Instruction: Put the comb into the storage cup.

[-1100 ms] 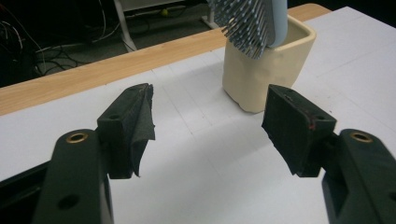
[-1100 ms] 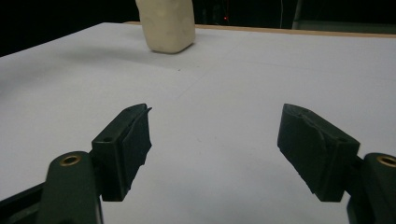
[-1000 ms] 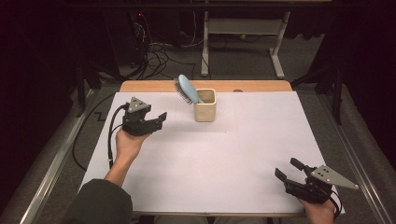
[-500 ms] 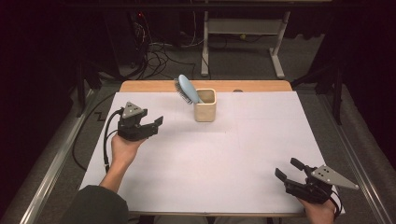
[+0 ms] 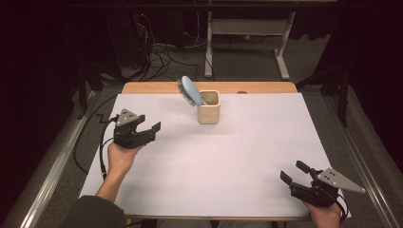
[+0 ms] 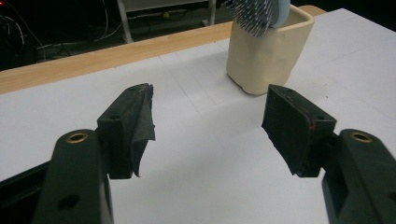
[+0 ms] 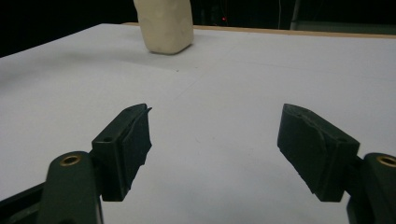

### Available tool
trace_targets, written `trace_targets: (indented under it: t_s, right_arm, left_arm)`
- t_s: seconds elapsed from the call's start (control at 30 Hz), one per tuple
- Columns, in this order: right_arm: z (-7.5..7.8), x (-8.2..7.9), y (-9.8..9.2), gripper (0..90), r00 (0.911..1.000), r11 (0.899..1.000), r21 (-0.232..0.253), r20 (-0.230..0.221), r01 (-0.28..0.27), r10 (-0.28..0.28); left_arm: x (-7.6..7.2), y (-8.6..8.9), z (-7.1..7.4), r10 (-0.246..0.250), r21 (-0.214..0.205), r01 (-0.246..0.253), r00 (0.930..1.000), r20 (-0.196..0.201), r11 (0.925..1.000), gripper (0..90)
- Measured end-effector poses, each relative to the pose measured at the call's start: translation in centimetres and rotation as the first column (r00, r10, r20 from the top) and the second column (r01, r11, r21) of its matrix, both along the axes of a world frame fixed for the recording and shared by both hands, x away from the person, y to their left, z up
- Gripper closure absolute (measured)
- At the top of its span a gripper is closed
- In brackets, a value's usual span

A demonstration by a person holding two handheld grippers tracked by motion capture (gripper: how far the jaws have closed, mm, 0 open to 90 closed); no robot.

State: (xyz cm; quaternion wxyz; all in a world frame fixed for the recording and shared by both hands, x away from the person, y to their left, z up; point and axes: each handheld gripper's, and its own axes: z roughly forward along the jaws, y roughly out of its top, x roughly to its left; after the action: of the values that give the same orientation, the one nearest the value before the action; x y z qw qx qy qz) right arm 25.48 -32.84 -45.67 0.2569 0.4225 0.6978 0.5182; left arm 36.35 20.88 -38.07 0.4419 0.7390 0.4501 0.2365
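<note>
Your left gripper hovers, jaws wide and empty, aimed toward the cup; right gripper likewise (brush bristles clearest close up).

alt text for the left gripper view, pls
The left gripper hovers with its two black jaws open and nothing between them over a white table. Ahead stands a cream cup holding a blue hairbrush, bristles showing.

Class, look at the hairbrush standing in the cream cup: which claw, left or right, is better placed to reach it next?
Probably the left claw: open, empty, close beside the cup holding the hairbrush. The right claw sits open at the table's near corner.
</note>
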Motion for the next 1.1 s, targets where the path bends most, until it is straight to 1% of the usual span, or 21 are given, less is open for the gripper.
trace_targets:
  t_s: [0.17, 0.3, 0.4, 0.53, 0.7, 0.87, 1.03, 1.1]
  right_arm:
    - [0.0, 0.0, 0.0, 26.2, 1.0, 1.0, 0.002, 0.003, 0.001, -0.001]
    - [0.0, 0.0, 0.0, 26.2, 1.0, 1.0, -0.001, -0.002, 0.002, -0.002]
    - [0.0, 0.0, 0.0, 26.2, 1.0, 1.0, -0.001, -0.001, 0.004, -0.004]
    - [0.0, 0.0, 0.0, 26.2, 1.0, 1.0, -0.001, -0.002, 0.005, -0.005]
    - [0.0, -0.1, -0.1, 26.2, 1.0, 1.0, 0.0, -0.001, 0.006, -0.006]
    - [0.0, -0.1, -0.1, 26.2, 1.0, 1.0, 0.0, -0.002, 0.009, -0.009]
    - [0.0, -0.1, -0.1, 26.2, 1.0, 1.0, 0.004, 0.001, 0.009, -0.009]
    - [0.0, -0.1, -0.1, 26.2, 0.9999, 1.0, 0.003, 0.001, 0.01, -0.01]
  left_arm:
    - [-0.4, 0.3, -0.4, 0.0, -0.003, 0.0, 1.0, -0.005, 1.0, 33.9]
    - [-0.9, 0.6, -0.6, -0.002, -0.003, 0.002, 1.0, 0.003, 1.0, 33.9]
    - [-1.1, 0.9, -0.8, 0.002, 0.004, -0.002, 1.0, -0.001, 1.0, 33.9]
    - [-1.3, 1.1, -0.7, 0.007, -0.011, -0.007, 0.9999, 0.01, 0.9999, 33.9]
    - [-1.7, 1.2, -0.6, -0.003, -0.011, 0.003, 0.9998, 0.019, 0.9999, 33.9]
    - [-2.1, 1.3, -0.8, -0.005, -0.007, 0.005, 0.9999, 0.016, 1.0, 34.0]
    - [-2.5, 1.6, -1.0, -0.002, -0.022, 0.003, 0.9999, 0.012, 0.9998, 34.1]
    - [-2.6, 1.7, -1.1, -0.002, -0.022, 0.002, 0.9999, 0.013, 0.9998, 34.1]
